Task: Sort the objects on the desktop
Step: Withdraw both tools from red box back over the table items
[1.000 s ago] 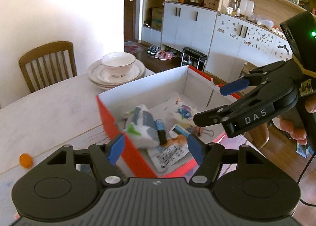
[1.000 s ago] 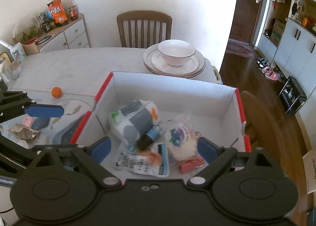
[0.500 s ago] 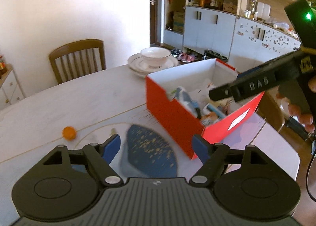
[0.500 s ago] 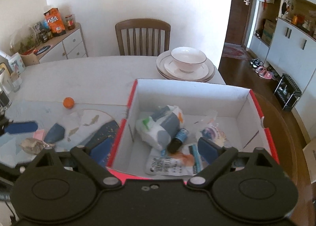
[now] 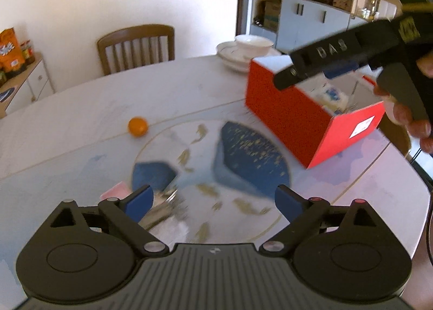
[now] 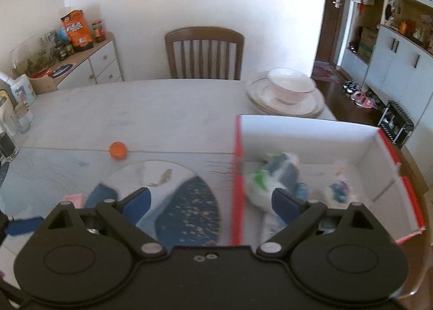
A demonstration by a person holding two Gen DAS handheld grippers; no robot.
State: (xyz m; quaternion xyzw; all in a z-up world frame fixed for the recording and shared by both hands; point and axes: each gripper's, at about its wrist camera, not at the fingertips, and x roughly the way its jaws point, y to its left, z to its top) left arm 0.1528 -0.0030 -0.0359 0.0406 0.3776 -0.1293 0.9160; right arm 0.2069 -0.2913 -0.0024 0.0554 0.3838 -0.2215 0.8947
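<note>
While left tongs widen: nothing between them.
Right tongs: spread, empty.
Leftovers: orange ball, pink item on table; rest in red box.
Risk: ball likely rolls if nudged.

A pale table carries a red box at right, stacked plates with a bowl behind it, and an orange ball centre-left.

Matt red cardboard box; slatted wooden chair; glossy bowl
</note>
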